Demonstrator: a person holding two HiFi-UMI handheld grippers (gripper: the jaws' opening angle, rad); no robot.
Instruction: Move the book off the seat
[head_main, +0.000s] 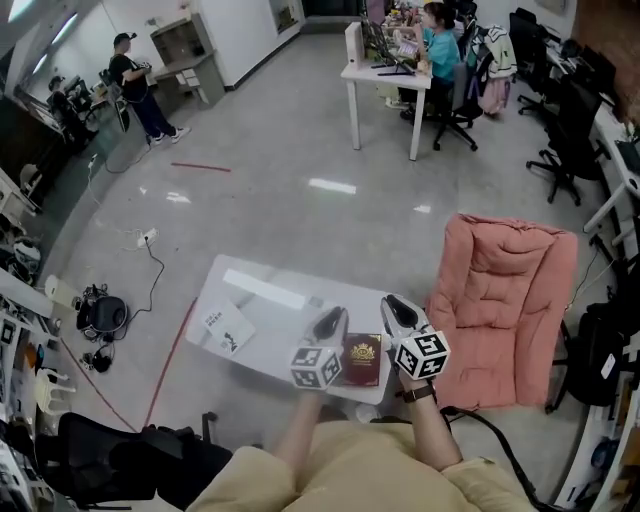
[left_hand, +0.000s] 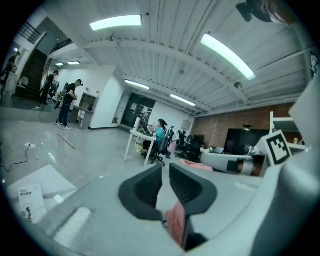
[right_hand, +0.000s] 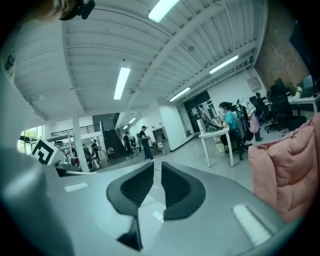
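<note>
Only the head view shows us the red book (head_main: 362, 360), lying on the white table (head_main: 250, 295) beside the pink seat (head_main: 505, 300). Our gripper views show the left gripper (left_hand: 165, 172) and right gripper (right_hand: 157, 170) with jaws nearly closed and empty.

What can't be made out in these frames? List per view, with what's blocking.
Head view: print on the book is too small; its left edge is partly behind the marker cube of the left gripper.
Head view: print on the booklet on the table is too small.
Right gripper view: seat is cut off by the picture's right edge.
Left gripper view: pinkish patch below the jaws is blurred; book or seat, cannot tell.
</note>
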